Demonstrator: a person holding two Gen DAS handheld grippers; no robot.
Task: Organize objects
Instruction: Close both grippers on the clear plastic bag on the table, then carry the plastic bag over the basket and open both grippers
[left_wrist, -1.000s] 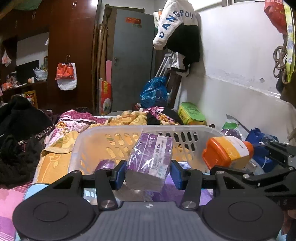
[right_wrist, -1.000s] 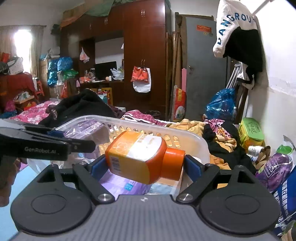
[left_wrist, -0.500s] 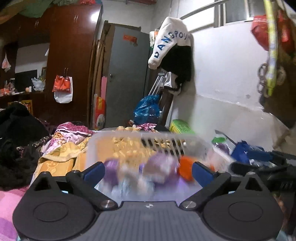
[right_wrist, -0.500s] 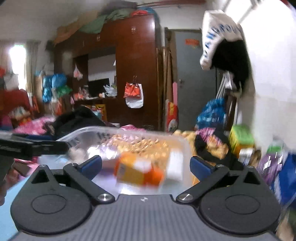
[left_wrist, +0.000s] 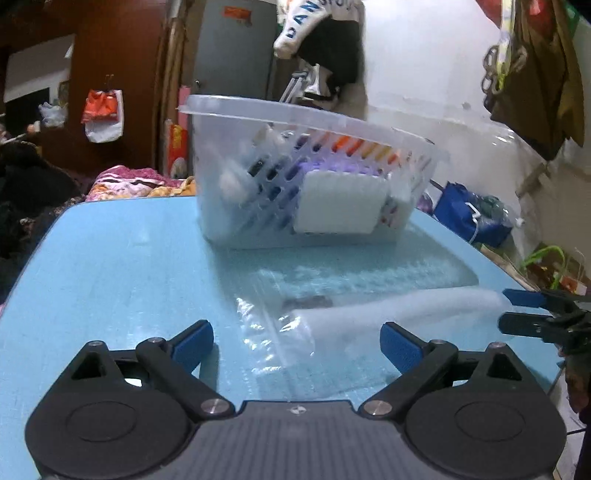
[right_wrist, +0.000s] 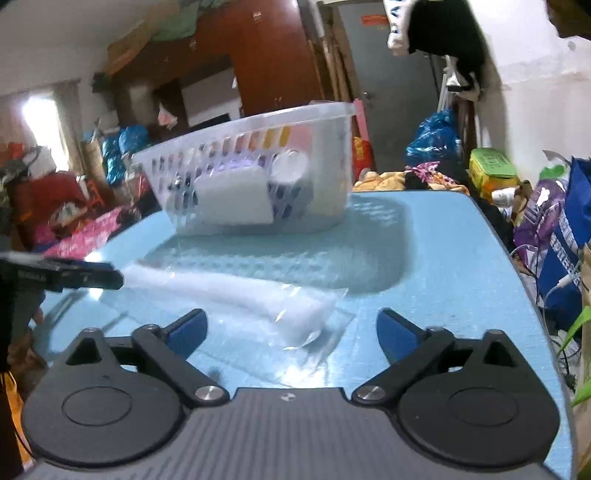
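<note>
Fingers (left_wrist: 192, 341) of both grippers spread wide, empty, near a clear bag (left_wrist: 332, 328) before the basket (left_wrist: 306, 177); likely next: grasp it.

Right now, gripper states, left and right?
Left gripper: open, holding nothing.
Right gripper: open, holding nothing.

A dim room is rendered softly, with motion blur smearing the basket (left_wrist: 314, 173) and plastic bag (right_wrist: 258, 299). Glare is cast from a window (right_wrist: 44, 110) at left; edges are bowed by fisheye distortion.
</note>
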